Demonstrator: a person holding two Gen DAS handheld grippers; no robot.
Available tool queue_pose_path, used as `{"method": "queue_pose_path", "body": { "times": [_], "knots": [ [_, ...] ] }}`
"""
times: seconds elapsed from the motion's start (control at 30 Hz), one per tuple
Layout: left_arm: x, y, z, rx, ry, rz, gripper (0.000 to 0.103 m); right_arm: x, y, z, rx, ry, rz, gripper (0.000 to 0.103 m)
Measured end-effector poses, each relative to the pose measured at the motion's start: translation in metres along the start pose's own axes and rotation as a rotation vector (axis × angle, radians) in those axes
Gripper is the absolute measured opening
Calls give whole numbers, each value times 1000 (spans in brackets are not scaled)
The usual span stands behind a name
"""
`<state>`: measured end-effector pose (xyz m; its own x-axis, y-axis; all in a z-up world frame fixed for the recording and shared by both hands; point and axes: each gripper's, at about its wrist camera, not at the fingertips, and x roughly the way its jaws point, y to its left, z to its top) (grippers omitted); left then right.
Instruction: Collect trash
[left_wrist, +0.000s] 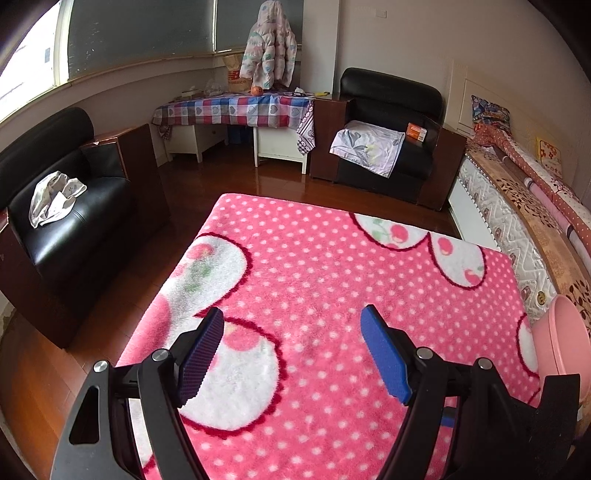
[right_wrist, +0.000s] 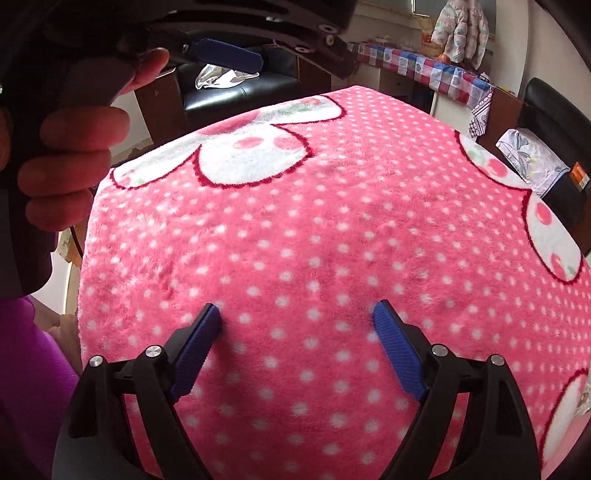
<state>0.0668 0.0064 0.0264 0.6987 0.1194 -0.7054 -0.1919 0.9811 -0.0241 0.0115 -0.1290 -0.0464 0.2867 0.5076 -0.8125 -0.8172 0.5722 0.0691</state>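
Both the left claw (left_wrist: 291, 328) and right claw (right_wrist: 297, 317) hang spread and empty over the pink polka-dot fleece blanket (left_wrist: 332, 266), no trash showing ahead of either, so weight, stiffness and grip point cannot be judged; pink plastic basin (left_wrist: 565, 343) sits right of the left claw.

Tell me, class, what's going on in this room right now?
A person holds a two-finger gripper in each hand above a pink polka-dot blanket. The left gripper and the right gripper are both open and hold nothing. No trash shows on the blanket. A pink bin stands at its right edge. Crumpled white material lies on the black armchair to the left; what it is cannot be told.
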Motion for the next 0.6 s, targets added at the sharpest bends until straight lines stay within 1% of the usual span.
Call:
{"method": "queue_pose_path", "body": {
  "times": [0.03,0.1,0.6],
  "knots": [
    [1,2,0,-4,-1,2,76,0,3,0,-7,0,-10,86],
    [3,6,1,-14,3,9,76,0,2,0,2,0,1,87],
    [9,27,3,-56,7,33,75,1,-2,0,0,1,0,87]
  ]
}}
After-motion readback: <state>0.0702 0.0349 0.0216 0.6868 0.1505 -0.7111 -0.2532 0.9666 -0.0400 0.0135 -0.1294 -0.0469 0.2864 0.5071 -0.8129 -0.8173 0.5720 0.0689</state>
